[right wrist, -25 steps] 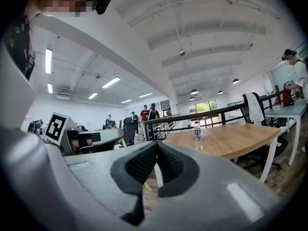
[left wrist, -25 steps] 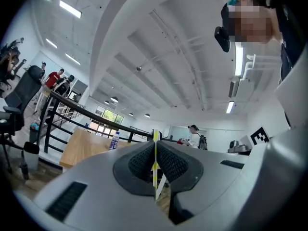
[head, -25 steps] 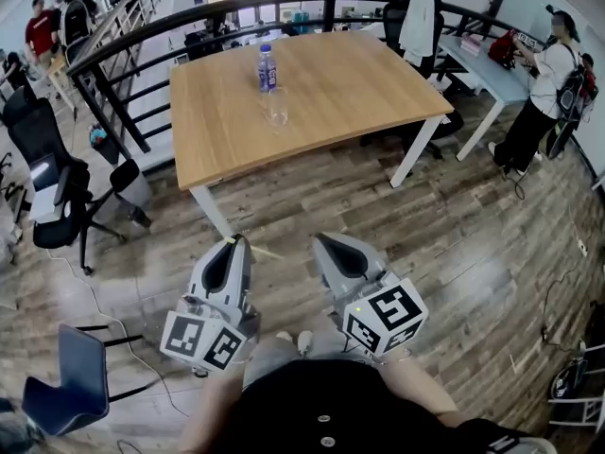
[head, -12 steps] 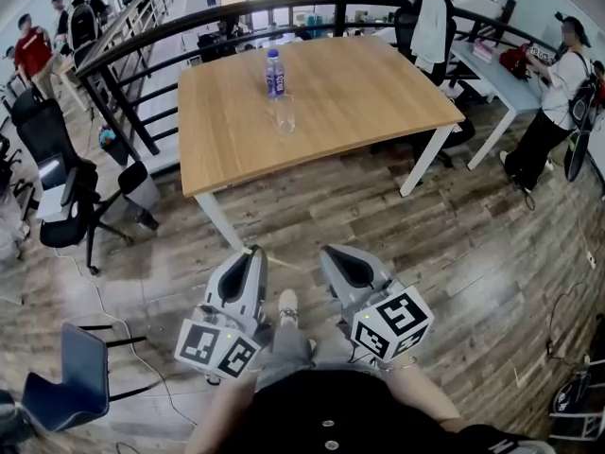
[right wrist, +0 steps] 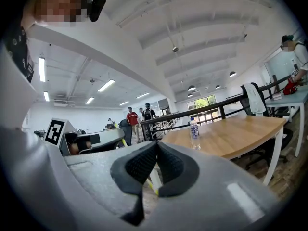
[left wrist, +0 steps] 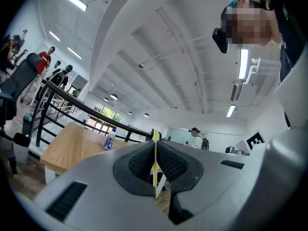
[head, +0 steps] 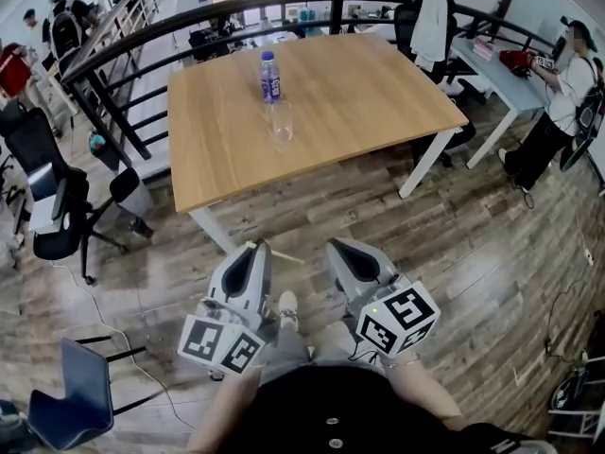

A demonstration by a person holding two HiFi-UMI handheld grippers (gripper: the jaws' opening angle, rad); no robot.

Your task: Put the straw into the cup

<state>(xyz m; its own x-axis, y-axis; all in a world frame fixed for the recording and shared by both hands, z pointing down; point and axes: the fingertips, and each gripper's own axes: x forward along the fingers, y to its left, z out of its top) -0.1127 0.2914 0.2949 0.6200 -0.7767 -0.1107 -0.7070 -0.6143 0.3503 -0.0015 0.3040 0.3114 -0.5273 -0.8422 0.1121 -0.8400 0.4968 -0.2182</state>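
A thin yellow-and-white striped straw point(left wrist: 155, 163) stands upright between the pads of my left gripper point(left wrist: 155, 146), which is shut on it. In the head view the left gripper point(head: 251, 250) is low and centre-left over the wooden floor, and the straw point(head: 284, 256) pokes out to the right of its tip. My right gripper point(head: 340, 247) is beside it with its jaws together and nothing between them. The clear cup point(head: 282, 121) stands on the wooden table point(head: 359, 93), just in front of a water bottle point(head: 270, 76). Both are well ahead of the grippers.
A black railing point(head: 142, 41) runs behind the table. Office chairs point(head: 47, 187) stand at the left and a blue chair point(head: 66, 395) at the lower left. At a grey desk point(head: 501, 69) on the right stands a person point(head: 558, 102). More people are at the far left.
The table's near edge has come closer in the head view. Both grippers have moved towards it together, still side by side. A foot now shows between them.
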